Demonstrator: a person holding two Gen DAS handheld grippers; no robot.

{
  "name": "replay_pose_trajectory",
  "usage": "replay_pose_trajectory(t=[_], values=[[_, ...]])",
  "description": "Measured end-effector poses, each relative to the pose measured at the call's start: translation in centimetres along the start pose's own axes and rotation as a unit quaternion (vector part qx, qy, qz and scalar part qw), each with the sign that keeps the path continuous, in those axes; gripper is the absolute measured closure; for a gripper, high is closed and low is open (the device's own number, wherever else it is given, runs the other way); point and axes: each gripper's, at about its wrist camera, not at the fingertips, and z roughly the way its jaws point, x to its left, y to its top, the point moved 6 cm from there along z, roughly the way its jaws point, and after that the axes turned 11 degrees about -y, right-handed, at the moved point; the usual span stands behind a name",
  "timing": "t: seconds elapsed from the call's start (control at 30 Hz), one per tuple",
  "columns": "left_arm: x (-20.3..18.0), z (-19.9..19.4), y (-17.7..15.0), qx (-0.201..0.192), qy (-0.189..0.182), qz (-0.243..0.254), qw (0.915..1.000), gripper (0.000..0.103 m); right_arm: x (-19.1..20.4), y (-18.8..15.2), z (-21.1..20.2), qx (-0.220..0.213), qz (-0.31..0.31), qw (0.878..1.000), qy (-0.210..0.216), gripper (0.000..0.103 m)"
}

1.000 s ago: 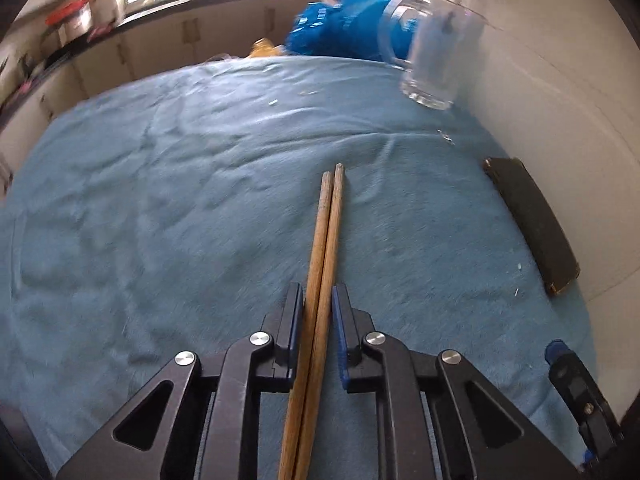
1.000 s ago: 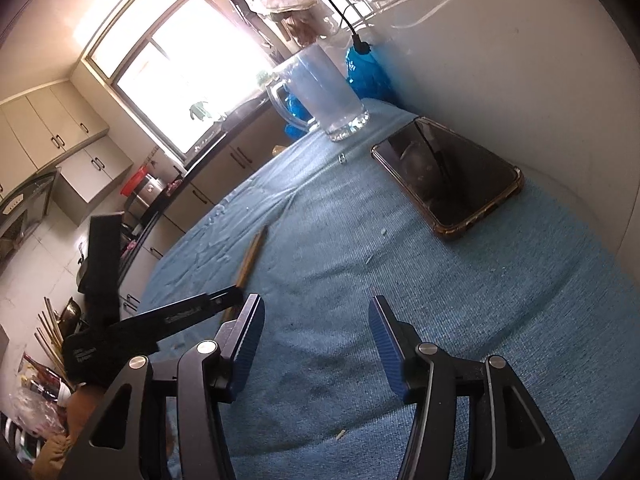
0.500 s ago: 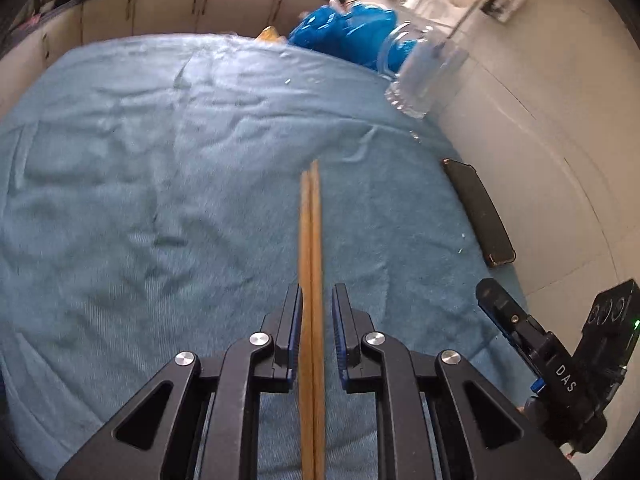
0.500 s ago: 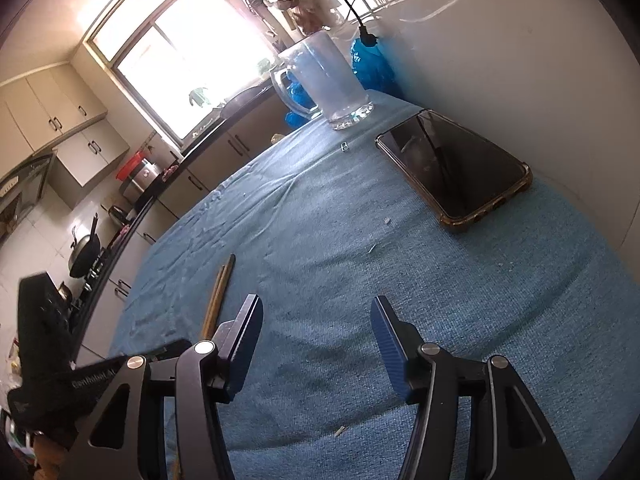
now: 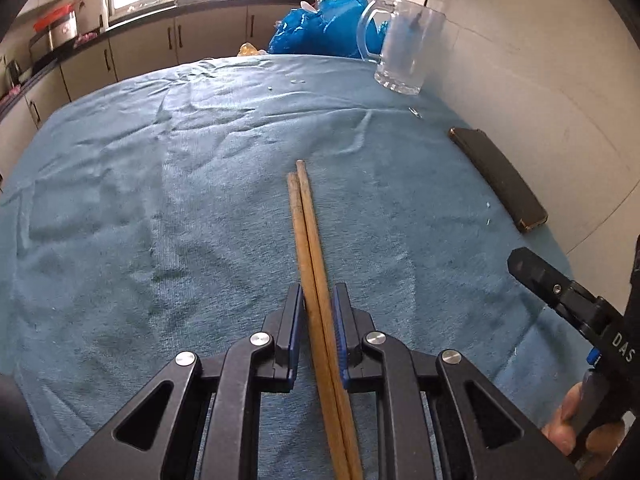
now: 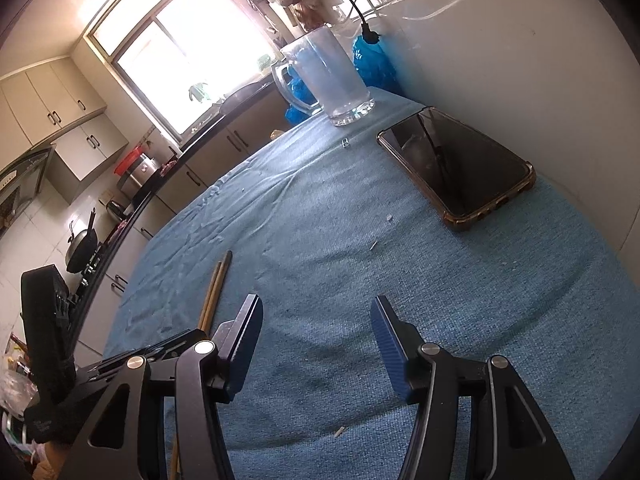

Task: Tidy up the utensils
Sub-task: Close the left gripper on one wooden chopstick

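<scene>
The left gripper (image 5: 316, 320) has the chopsticks (image 5: 306, 224) between its fingers, and the jaws are opening slightly though the pads appear to press them yet. The pair's long axis runs straight ahead from the fingers, tips toward the table's far edge, where the glass mug (image 5: 404, 56) stands near the far right corner. The right gripper (image 6: 316, 344) hovers released and empty. A phone (image 6: 456, 164) lies along the right edge. A blue cloth (image 5: 160, 184) covers the table, in a kitchen.

Left gripper (image 5: 317, 300), jaws opening, straddles two wooden chopsticks (image 5: 310, 240) over blue cloth (image 5: 160, 200).
</scene>
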Motion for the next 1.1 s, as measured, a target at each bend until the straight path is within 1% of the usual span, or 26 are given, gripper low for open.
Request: replay_pose_trajectory(t=[0.1,0.17,0.23,0.27,0.3,0.33,0.37,0.4,0.47,0.53,0.57,0.67,0.7,0.73,0.77,0.8,0.83,0.87,0.93,1.0,1.03,1.1], values=[[0.8,-0.6,-0.4,-0.009,-0.008,-0.006,0.9999,0.086,0.0,-0.1,0.0,0.001,0.0,1.0,0.001,0.043],[1.3,-0.9,-0.6,-0.012,-0.011,-0.013,0.9998,0.084,0.1,-0.1,0.1,0.003,-0.001,1.0,0.002,0.043],[2.3,-1.5,-0.6,-0.019,0.008,-0.019,0.9996,0.074,0.1,-0.1,0.1,0.004,-0.002,1.0,0.003,0.043],[3.1,-2.0,-0.7,-0.022,0.041,-0.024,0.9986,0.071,0.0,-0.1,0.1,0.004,-0.001,1.0,0.003,0.043],[4.6,-2.8,-0.8,-0.026,0.103,-0.031,0.9939,0.072,0.0,-0.1,0.1,0.004,0.0,1.0,0.003,0.043],[5.4,-3.1,-0.8,-0.025,0.129,-0.037,0.9907,0.073,0.0,-0.1,0.1,0.004,0.0,1.0,0.003,0.043],[6.3,-3.7,-1.0,-0.027,0.142,-0.047,0.9884,0.074,0.0,-0.1,0.1,0.005,-0.001,1.0,0.002,0.043],[7.1,-4.4,-1.2,-0.031,0.133,-0.063,0.9886,0.074,0.0,-0.2,0.1,0.005,-0.001,1.0,0.002,0.043],[7.3,-5.3,-1.5,-0.039,0.114,-0.073,0.9901,0.074,0.1,-0.2,0.1,0.005,-0.004,1.0,0.001,0.043],[6.5,-5.7,-1.5,-0.046,0.097,-0.06,0.9924,0.074,0.2,-0.3,0.1,0.006,-0.007,1.0,0.001,0.043],[5.6,-5.6,-1.4,-0.047,0.081,-0.044,0.9947,0.074,0.3,-0.3,0.2,0.007,-0.009,1.0,0.0,0.043],[3.3,-4.4,-1.1,-0.035,0.045,-0.015,0.9983,0.074,0.5,-0.3,0.2,0.006,-0.011,1.0,-0.002,0.043],[2.6,-3.6,-0.9,-0.026,0.044,-0.006,0.9987,0.074,0.5,-0.4,0.1,0.006,-0.011,1.0,-0.002,0.043],[2.2,-3.0,-1.1,-0.015,0.051,0.001,0.9986,0.074,0.4,-0.4,0.1,0.006,-0.01,1.0,-0.002,0.043],[2.2,-2.3,-1.1,-0.009,0.077,0.013,0.9969,0.075,0.4,-0.4,0.1,0.006,-0.01,1.0,-0.003,0.043],[2.4,-2.0,-0.9,-0.011,0.099,0.018,0.9949,0.077,0.4,-0.4,0.1,0.005,-0.009,1.0,-0.003,0.043],[2.8,-1.6,-0.9,0.0,0.112,0.022,0.9935,0.078,0.4,-0.4,0.0,0.005,-0.009,1.0,-0.003,0.043],[2.9,-1.8,-0.9,-0.003,0.116,0.023,0.993,0.079,0.4,-0.4,0.0,0.005,-0.009,1.0,-0.003,0.043],[3.2,-2.3,-0.9,-0.004,0.106,0.008,0.9943,0.084,0.5,-0.4,0.0,0.006,-0.009,1.0,-0.003,0.043],[2.8,-3.3,-0.7,-0.021,0.064,-0.007,0.9977,0.084,0.5,-0.5,0.0,0.005,-0.011,1.0,-0.002,0.043],[2.5,-3.6,-0.7,-0.026,0.055,-0.006,0.9982,0.084,0.6,-0.5,-0.1,0.005,-0.013,1.0,-0.001,0.043],[1.3,-3.2,-0.8,-0.017,0.041,0.012,0.9989,0.084,0.9,-0.6,-0.1,0.005,-0.02,1.0,0.002,0.043]])
